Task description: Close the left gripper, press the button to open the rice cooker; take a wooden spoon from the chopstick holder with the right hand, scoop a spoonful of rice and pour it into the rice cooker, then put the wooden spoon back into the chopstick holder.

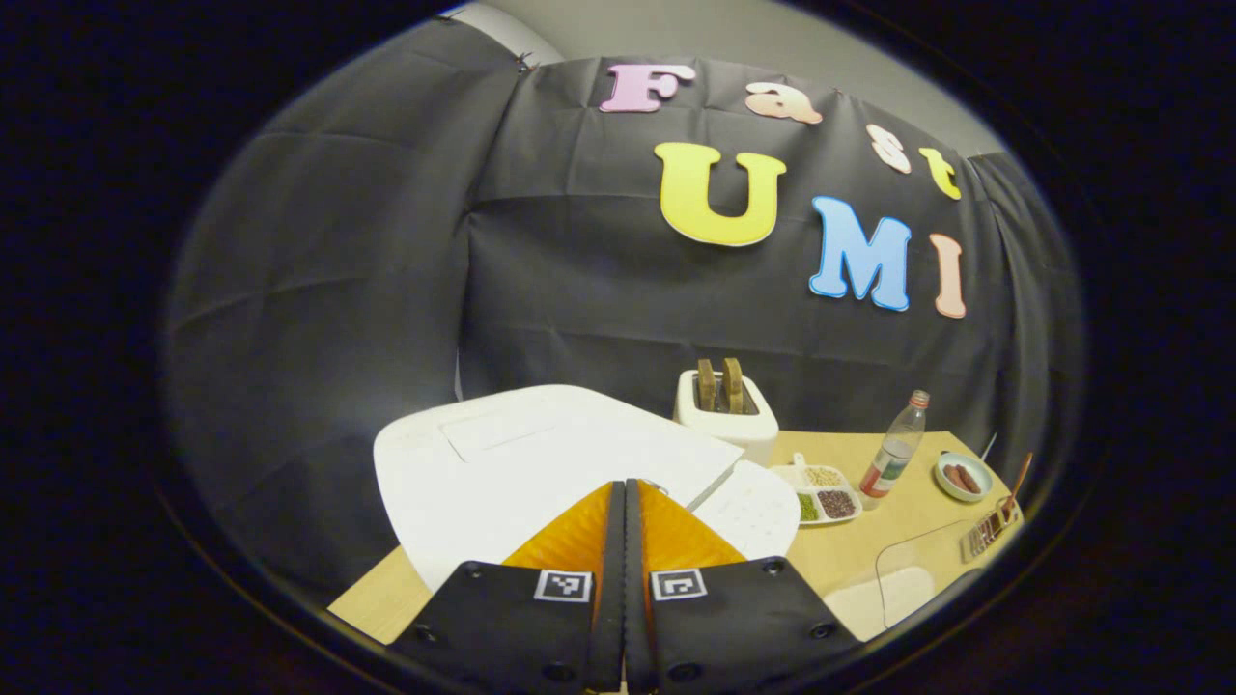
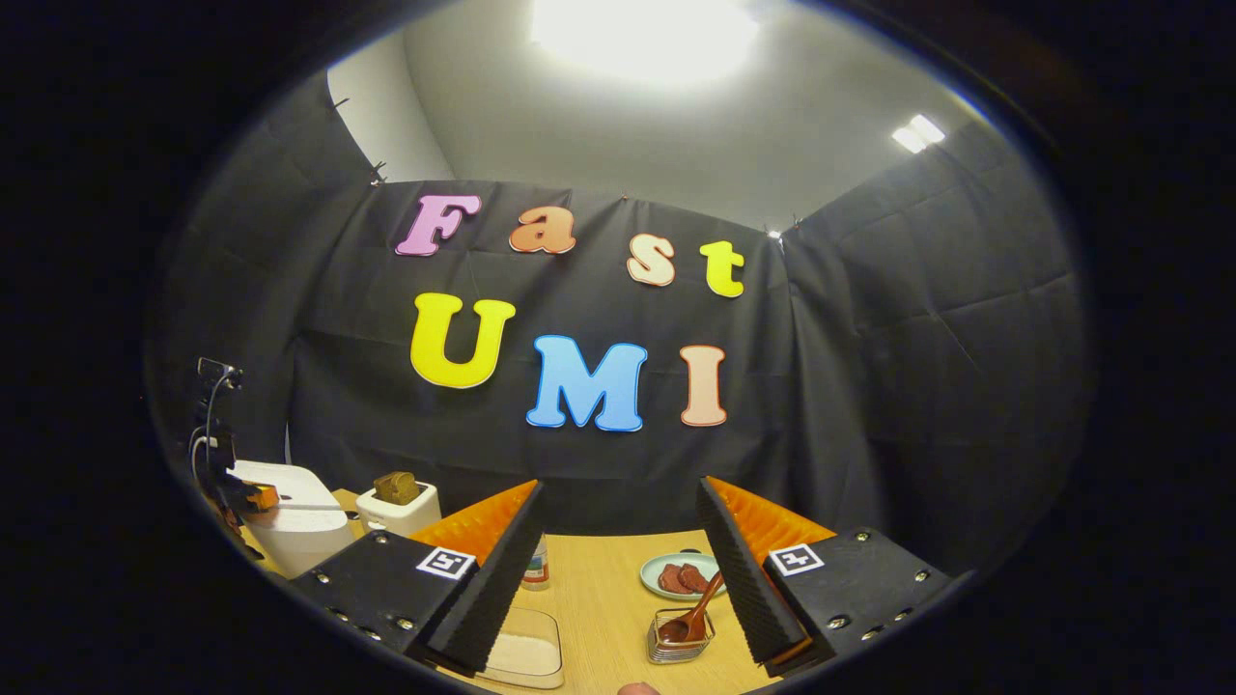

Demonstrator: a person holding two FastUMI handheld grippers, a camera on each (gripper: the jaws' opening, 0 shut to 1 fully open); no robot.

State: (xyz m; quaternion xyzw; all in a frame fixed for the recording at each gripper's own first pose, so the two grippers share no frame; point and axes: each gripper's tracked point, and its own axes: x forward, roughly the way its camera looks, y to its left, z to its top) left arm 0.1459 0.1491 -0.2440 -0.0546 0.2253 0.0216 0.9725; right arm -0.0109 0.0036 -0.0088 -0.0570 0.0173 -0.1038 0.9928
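Rice cooker (image 1: 541, 463) sits just beyond the left gripper (image 1: 625, 502), whose fingers are pressed together, empty. Right gripper (image 2: 618, 541) gapes wide, empty, above the wooden spoon (image 2: 697, 610) in its chopstick holder (image 2: 681, 642). An off-centre press could slip off the button.

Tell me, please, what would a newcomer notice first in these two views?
In the left gripper view, the closed left gripper sits right over the white rice cooker, with a toaster behind. In the right gripper view, the open right gripper frames the wooden spoon standing in the chopstick holder, a plate just beyond it.
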